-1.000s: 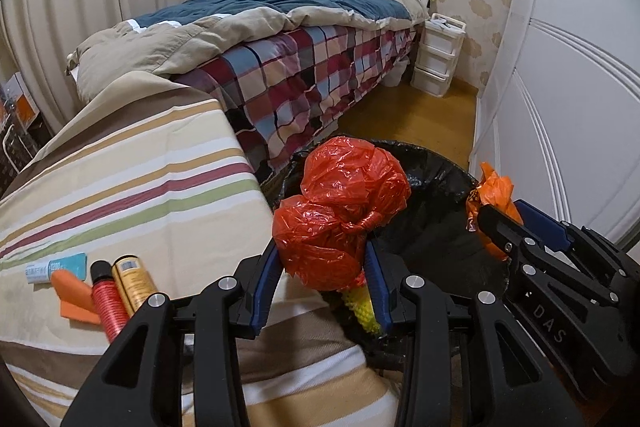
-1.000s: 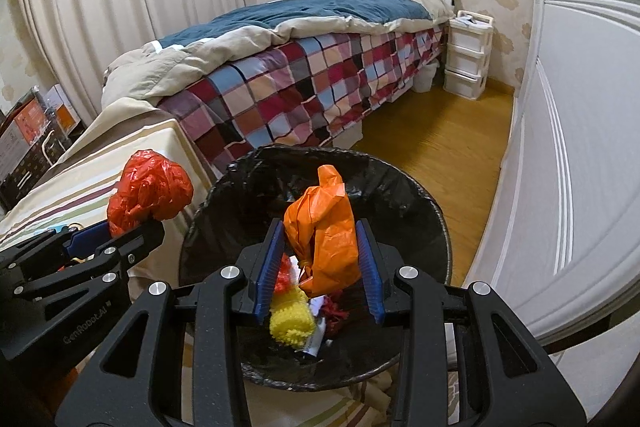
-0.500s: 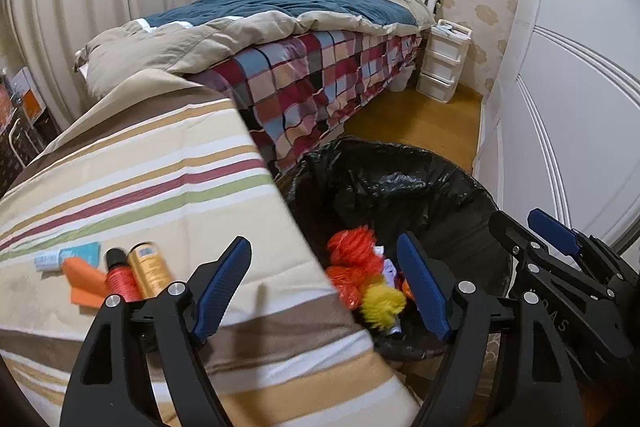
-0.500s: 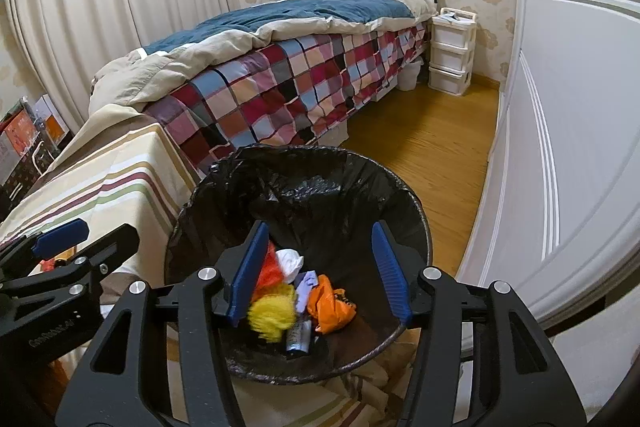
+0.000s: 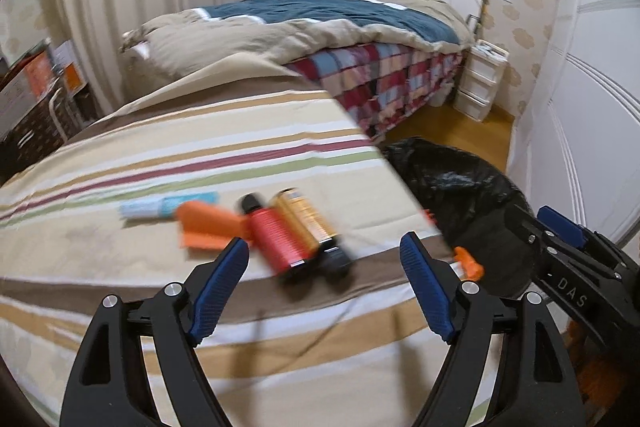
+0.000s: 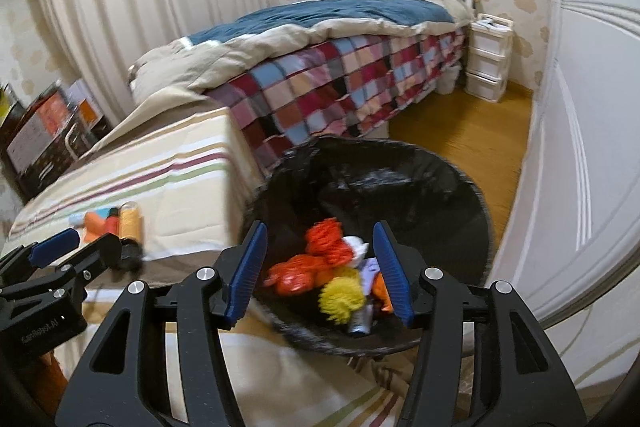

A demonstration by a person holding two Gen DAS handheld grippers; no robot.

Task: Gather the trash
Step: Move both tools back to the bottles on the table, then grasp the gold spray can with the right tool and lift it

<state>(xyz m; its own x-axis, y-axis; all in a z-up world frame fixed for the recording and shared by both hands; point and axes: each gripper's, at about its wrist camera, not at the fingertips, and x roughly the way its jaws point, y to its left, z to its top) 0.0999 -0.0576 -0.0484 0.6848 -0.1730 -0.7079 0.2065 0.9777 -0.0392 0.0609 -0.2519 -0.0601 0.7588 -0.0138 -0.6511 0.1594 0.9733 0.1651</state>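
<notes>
Trash, red, orange and yellow, lies crumpled in the black-lined bin. Right gripper angles over it, released; left gripper opening, empty.

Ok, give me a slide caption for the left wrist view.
Open left tongs above red bottle and gold bottle on striped cover, beside black-lined bin.

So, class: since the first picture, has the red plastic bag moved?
Yes. The red plastic bag left the left gripper, whose fingers are opening with nothing between them, and dropped into the black-lined bin.
</notes>
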